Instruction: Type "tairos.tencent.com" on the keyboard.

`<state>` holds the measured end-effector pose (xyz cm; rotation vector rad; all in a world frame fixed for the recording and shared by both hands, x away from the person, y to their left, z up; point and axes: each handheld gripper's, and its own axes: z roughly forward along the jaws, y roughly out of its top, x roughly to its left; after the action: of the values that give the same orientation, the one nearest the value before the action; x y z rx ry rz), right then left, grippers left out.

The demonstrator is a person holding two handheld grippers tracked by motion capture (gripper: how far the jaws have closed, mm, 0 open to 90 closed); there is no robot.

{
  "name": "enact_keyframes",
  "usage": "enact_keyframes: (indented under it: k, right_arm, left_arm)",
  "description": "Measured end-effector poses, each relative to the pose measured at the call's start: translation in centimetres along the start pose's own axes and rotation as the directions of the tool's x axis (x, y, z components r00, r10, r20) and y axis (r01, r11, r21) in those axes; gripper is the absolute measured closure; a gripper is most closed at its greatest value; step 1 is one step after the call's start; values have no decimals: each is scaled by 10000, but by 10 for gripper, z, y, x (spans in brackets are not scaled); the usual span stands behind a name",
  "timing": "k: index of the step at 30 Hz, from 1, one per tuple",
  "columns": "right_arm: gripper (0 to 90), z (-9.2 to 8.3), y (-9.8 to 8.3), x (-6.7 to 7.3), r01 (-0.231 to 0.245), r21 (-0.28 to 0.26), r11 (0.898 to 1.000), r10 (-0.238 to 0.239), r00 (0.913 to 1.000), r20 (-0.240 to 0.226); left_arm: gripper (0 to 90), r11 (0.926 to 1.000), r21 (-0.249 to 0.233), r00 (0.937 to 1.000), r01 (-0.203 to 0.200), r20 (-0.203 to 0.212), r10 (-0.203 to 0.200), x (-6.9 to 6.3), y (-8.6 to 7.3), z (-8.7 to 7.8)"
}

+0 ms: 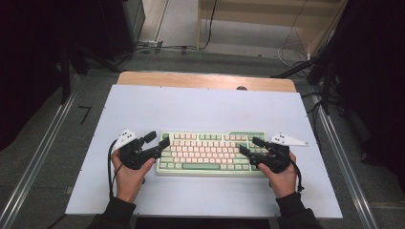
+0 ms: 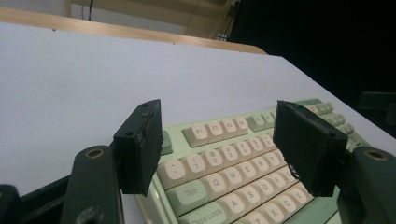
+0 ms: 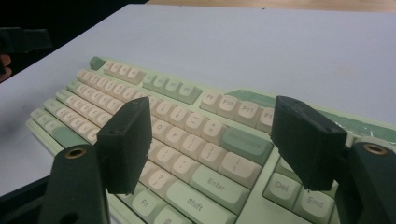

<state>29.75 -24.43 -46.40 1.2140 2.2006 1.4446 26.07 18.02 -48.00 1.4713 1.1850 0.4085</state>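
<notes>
Green keyboard mid-mat, an open-jawed hand-held gripper at each end, empty.

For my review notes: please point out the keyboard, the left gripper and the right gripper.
keyboard (image 1: 205, 151): high view, on its pale middle keys.
left gripper (image 1: 159, 140): high view, midway between its open fingertips.
right gripper (image 1: 251, 146): high view, midway between its open fingertips.
</notes>
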Motion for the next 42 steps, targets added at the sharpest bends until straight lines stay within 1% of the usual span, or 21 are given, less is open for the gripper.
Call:
enact_keyframes:
  k: [4, 9, 13, 21, 24, 27, 28, 31, 35, 39, 42]
  right_arm:
    - [274, -5, -2, -4, -68, -21, 10000, 68, 9999, 100]
    - [269, -9, -4, -7, -100, -12, 9999, 100, 9997, 233]
    - [265, -13, -5, -10, -76, -34, 10000, 77, 9995, 314]
    - [261, -26, -11, -22, -234, -43, 9997, 237, 9970, 743]
    - [261, -32, -12, -27, -316, -77, 9995, 322, 9950, 944]
    - [261, -37, -15, -33, -353, -56, 9994, 357, 9927, 1152]
    - [261, -39, -16, -35, -404, -19, 9992, 403, 9915, 1234]
    - [261, -43, -20, -41, -504, 45, 9987, 493, 9888, 1411]
    - [261, -49, -23, -46, -604, 56, 9982, 587, 9859, 1569]
    - [261, -54, -25, -50, -642, 48, 9979, 625, 9835, 1698]
    - [261, -57, -26, -52, -684, 35, 9977, 667, 9817, 1783]
  left_arm:
    - [325, 10000, -88, 9996, 43, -267, -45, 7, 1, -6]
    - [310, 9998, -190, 9987, 108, -495, -118, 13, 1, -12]
    - [307, 9998, -185, 9977, 44, -678, -57, 16, 1, -17]
    - [307, 9998, -159, 9957, 127, -913, -141, 25, -1, -26]
    - [307, 9998, -118, 9944, 143, -1044, -154, 27, -2, -30]
    - [307, 9996, 147, 9927, 235, -1188, -216, 30, -4, -33]
    - [308, 9993, 232, 9917, 298, -1258, -267, 31, -5, -34]
    - [310, 9980, 245, 9898, 578, -1316, -541, 35, -7, -36]
    - [313, 9966, 245, 9879, 792, -1355, -752, 40, -9, -39]
    - [312, 9968, 207, 9855, 772, -1531, -732, 43, -9, -41]
    - [312, 9977, 231, 9832, 642, -1728, -593, 44, -9, -42]
